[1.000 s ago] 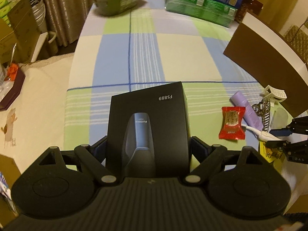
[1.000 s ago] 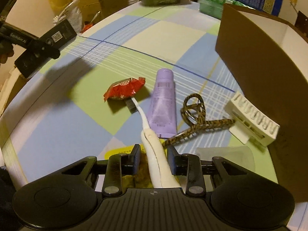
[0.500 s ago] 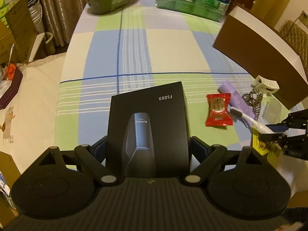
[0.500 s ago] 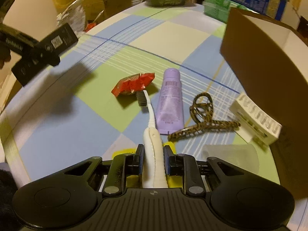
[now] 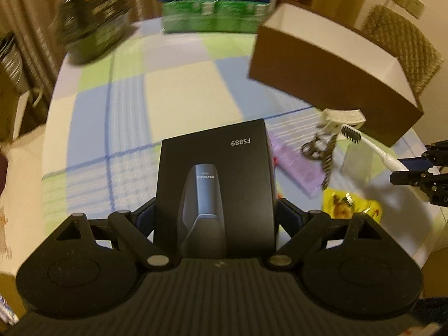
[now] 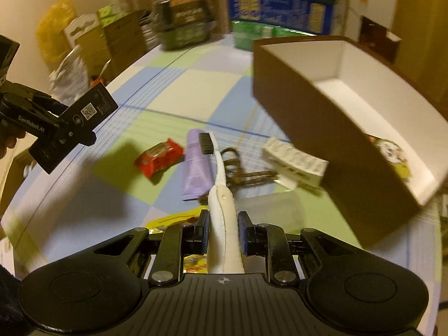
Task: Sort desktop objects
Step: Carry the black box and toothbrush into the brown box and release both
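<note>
Both tools were loaded: your left gripper (image 5: 215,212) clamped the black cardboard razor box (image 5: 215,179), your right gripper (image 6: 223,231) pinched the white plastic toothbrush (image 6: 221,187) above the desk's near edge, likely bound for the brown open carton (image 6: 322,117).

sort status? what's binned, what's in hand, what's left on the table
Done: the brown box holds one yellowish item; too blurred to name.

In hand: the left gripper grips the black box, and the right gripper is shut on the white toothbrush, lifted clear of the table.

Left: red packet, purple tube, patterned cord, white clip, yellow packet.
</note>
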`<state>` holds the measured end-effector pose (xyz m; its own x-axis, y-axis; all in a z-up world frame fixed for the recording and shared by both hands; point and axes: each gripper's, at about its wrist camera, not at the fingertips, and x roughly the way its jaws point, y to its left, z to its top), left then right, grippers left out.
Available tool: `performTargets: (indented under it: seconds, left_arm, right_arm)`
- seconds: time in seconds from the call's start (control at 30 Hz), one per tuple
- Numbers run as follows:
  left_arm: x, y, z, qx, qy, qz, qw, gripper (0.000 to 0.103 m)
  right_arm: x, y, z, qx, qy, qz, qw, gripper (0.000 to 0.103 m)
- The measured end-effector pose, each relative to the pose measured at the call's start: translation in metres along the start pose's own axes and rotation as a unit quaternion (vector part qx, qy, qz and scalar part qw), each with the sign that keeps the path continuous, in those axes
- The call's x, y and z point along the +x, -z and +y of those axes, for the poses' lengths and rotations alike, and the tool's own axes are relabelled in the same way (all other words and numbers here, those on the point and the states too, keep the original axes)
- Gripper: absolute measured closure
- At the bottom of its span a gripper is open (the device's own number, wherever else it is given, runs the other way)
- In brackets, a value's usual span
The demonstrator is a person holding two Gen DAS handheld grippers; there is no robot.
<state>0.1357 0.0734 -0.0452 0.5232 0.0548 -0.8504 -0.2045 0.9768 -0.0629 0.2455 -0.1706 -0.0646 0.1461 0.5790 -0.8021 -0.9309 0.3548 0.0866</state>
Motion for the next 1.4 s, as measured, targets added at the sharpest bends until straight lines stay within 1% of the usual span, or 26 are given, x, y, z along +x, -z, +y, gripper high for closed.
performTargets:
  seconds: [0.2,0.47,0.67,0.8,0.97,1.1,1.27,1.4]
  left_arm:
    - [0.006,-0.035,-0.034,0.043,0.015,-0.023,0.9987,0.018]
    - [0.015,-0.081,-0.077,0.094,0.034,-0.055,0.9934,0.018]
    - [0.022,-0.114,-0.108,0.121,0.045,-0.074,0.9889,0.018]
    - [0.028,-0.140,-0.127,0.133,0.049,-0.086,0.9861,0.018]
    - [0.040,-0.176,-0.147,0.145,0.053,-0.098,0.9831,0.018]
    - [0.053,-0.201,-0.161,0.159,0.046,-0.103,0.9809,0.018]
    - [0.080,-0.233,-0.173,0.174,0.029,-0.098,0.9795,0.018]
    - [0.106,-0.258,-0.176,0.168,0.024,-0.083,0.9820,0.018]
  right_arm:
    - [-0.026,0.001,-0.020,0.021,0.023,-0.018,0.999,0.085]
    - [-0.051,-0.001,-0.045,0.030,0.053,-0.037,0.997,0.085]
    - [-0.065,-0.012,-0.068,0.034,0.062,-0.055,0.996,0.085]
    - [-0.071,-0.026,-0.086,0.039,0.066,-0.069,0.995,0.085]
    - [-0.070,-0.051,-0.112,0.043,0.076,-0.085,0.993,0.085]
    - [-0.062,-0.071,-0.136,0.049,0.085,-0.088,0.991,0.085]
    - [-0.046,-0.095,-0.166,0.053,0.103,-0.081,0.990,0.085]
    - [-0.031,-0.114,-0.191,0.055,0.113,-0.068,0.990,0.085]
